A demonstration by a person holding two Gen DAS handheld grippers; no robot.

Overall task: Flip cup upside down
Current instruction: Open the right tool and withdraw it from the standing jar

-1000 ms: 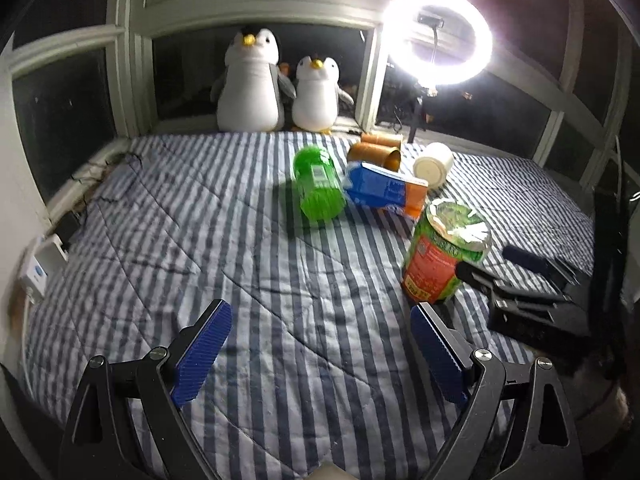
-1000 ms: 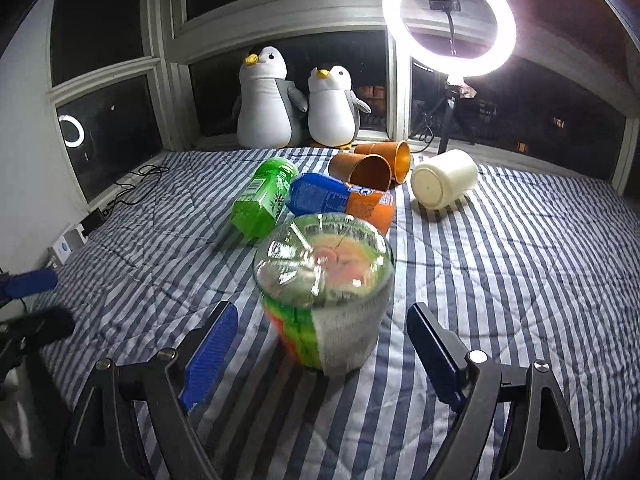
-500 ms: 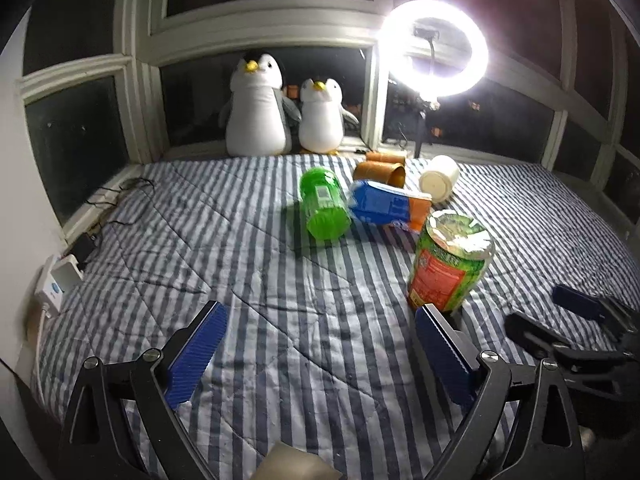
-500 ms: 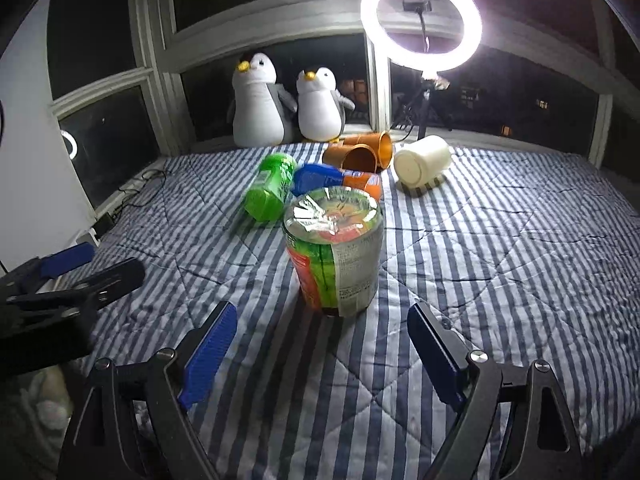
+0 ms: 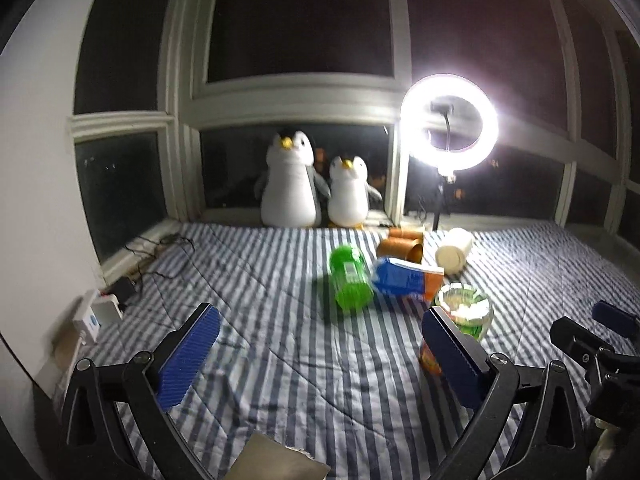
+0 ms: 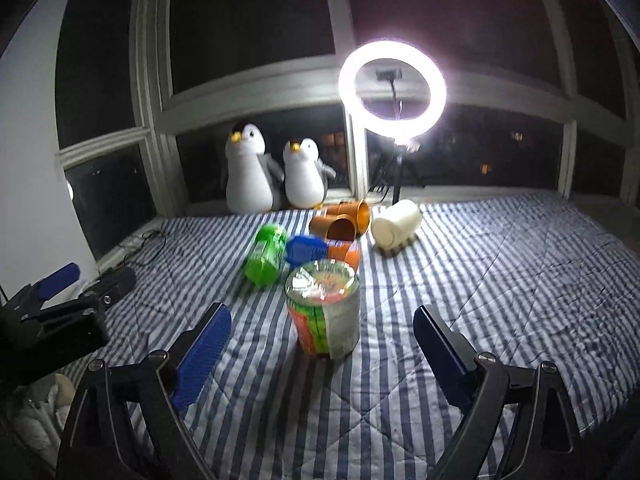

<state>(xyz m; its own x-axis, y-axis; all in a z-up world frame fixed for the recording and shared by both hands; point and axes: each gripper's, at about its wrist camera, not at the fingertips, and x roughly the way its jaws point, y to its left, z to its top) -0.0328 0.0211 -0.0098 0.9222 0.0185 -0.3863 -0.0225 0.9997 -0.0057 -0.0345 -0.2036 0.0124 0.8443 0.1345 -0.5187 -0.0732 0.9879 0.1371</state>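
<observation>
We find the right gripper [image 6: 322, 344] spread wide and holding nothing, its blue pads flanking the lower middle of the right wrist view, with the cup [image 6: 322, 312] — a foil-topped, printed container — standing on the striped bedspread [image 6: 500, 280] just beyond and between them, touched by neither. We judge this stance a squared-up approach: the pads line up with the cup's sides, which a grasp-and-turn would need. The left gripper [image 5: 318, 354] is likewise wide and empty, over bare fabric at the lower centre of its own view; we take it to be standing by. The left wrist view puts the cup at lower right, partly hidden behind the gripper's right pad, and shows the other tool at the far right edge. The right wrist view alone gives the cup whole, label and foil included. Further out, at mid-frame, lie a green bottle [image 6: 266, 254], a blue-and-orange carton [image 6: 320, 250], two brown cups [image 6: 344, 220] and a white cup [image 6: 396, 224] — all on their sides. Two penguin toys [image 6: 276, 176] and a ring light [image 6: 392, 88] stand at the window.
</observation>
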